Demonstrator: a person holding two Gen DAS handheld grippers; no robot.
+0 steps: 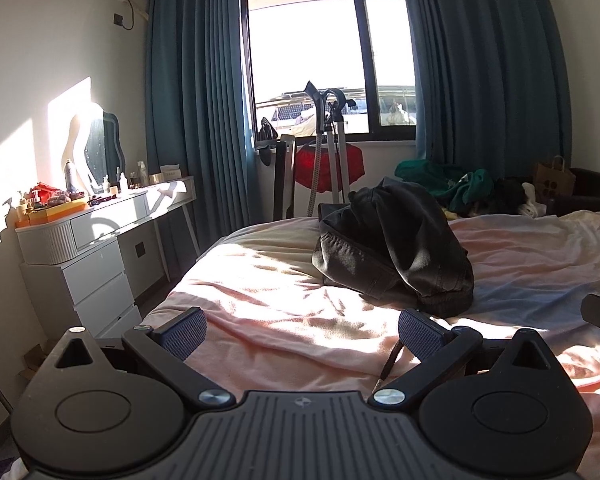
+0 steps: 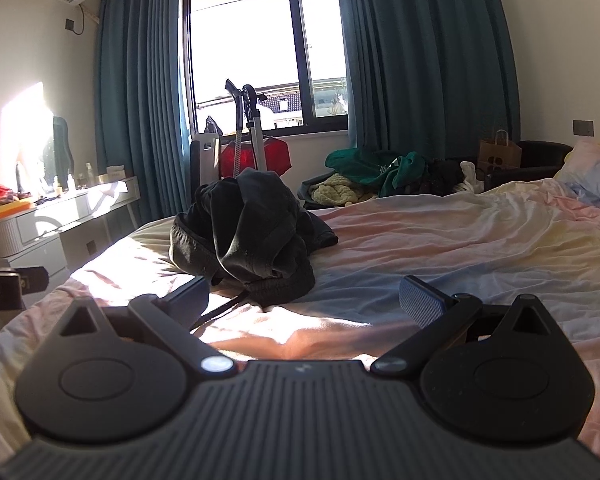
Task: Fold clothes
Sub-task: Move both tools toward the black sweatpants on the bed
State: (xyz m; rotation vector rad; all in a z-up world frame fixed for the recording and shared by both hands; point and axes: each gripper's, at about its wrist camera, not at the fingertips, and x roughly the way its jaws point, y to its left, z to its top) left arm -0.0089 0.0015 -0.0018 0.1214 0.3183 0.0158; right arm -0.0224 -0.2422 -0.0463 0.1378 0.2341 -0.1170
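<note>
A: Nearest the lens, the left gripper [image 1: 302,334] is seen with its jaws spread wide and nothing between them; the same is shown of the right gripper [image 2: 304,300]. What is marked beyond them?

B: A dark drawstring [image 1: 390,360] is laid across the sunlit bedsheet [image 1: 260,292], trailing from the crumpled black garment [image 1: 396,248], which is heaped on the bed's near-middle, apart from both grippers. Farther off, a pile of green clothes [image 2: 376,168] is shown under the curtains.

A: How is the step best carried out?

B: The heap should probably be approached low; a waistband or hem edge is to be sought, pinched in single layers at two separated points, then lifted and spread flat before any fold is made.
</note>
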